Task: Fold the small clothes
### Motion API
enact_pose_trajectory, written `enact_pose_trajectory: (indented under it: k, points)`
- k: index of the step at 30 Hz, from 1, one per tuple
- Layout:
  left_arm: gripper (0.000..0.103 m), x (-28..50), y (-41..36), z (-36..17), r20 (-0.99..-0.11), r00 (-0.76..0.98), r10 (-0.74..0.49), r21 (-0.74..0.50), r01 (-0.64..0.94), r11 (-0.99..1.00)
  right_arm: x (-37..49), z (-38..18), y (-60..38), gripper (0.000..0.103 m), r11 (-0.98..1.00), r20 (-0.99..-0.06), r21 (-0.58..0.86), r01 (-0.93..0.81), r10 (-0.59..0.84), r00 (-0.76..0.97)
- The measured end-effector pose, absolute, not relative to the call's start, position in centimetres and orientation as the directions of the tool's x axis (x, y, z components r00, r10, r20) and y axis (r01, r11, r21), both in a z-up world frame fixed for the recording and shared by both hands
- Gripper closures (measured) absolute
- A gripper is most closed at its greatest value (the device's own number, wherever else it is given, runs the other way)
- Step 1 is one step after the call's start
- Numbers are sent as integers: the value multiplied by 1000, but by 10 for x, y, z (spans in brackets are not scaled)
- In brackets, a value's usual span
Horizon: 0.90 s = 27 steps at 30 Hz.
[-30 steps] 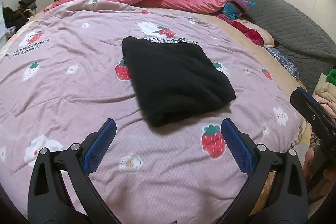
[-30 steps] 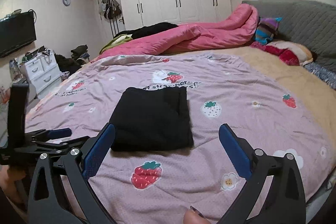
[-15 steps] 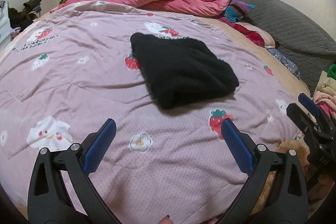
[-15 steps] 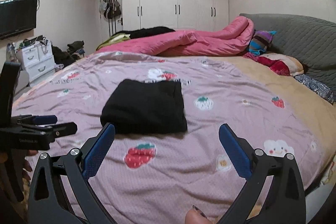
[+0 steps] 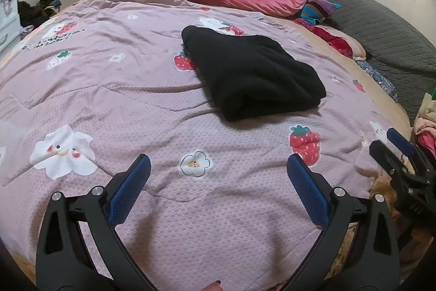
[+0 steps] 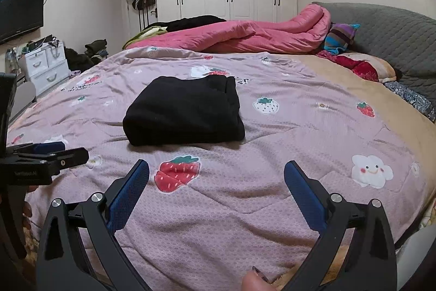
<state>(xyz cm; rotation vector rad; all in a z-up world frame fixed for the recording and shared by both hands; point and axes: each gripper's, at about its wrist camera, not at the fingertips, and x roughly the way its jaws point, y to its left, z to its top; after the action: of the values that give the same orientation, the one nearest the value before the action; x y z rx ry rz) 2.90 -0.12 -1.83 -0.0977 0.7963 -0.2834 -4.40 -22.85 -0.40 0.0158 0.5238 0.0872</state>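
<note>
A black garment [image 5: 250, 75] [image 6: 185, 111] lies folded into a thick rectangle on the pink strawberry-print bedspread [image 5: 109, 89] [image 6: 299, 143]. My left gripper [image 5: 218, 162] is open over the near edge of the bed, well short of the garment, with nothing between its blue pads. My right gripper [image 6: 216, 168] is open too, also back from the garment and holding nothing. In the left wrist view the right gripper's fingers [image 5: 400, 146] show at the right edge. The left gripper's fingers [image 6: 51, 147] show at the left edge of the right wrist view.
A pink duvet [image 6: 245, 34] is heaped at the far side, with dark clothes [image 6: 196, 21] behind it. Pillows [image 6: 362, 67] and a grey headboard [image 6: 387, 32] are at the right. More clothes [image 5: 425, 113] are piled off the bed's right edge. White drawers [image 6: 46, 64] stand at the left.
Both grippers have pulled back from the folded garment toward the near edge of the bed and dropped lower. The garment has stayed in place. Both grippers remain open.
</note>
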Motion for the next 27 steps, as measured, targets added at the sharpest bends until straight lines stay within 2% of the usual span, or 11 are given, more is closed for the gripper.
enact_pose_trajectory:
  k: [27]
  points:
    - [9, 30, 3, -16, -695, 673, -254, -174, 185, 967, -38, -10, -225, 4, 997, -523, 18, -71, 70, 849]
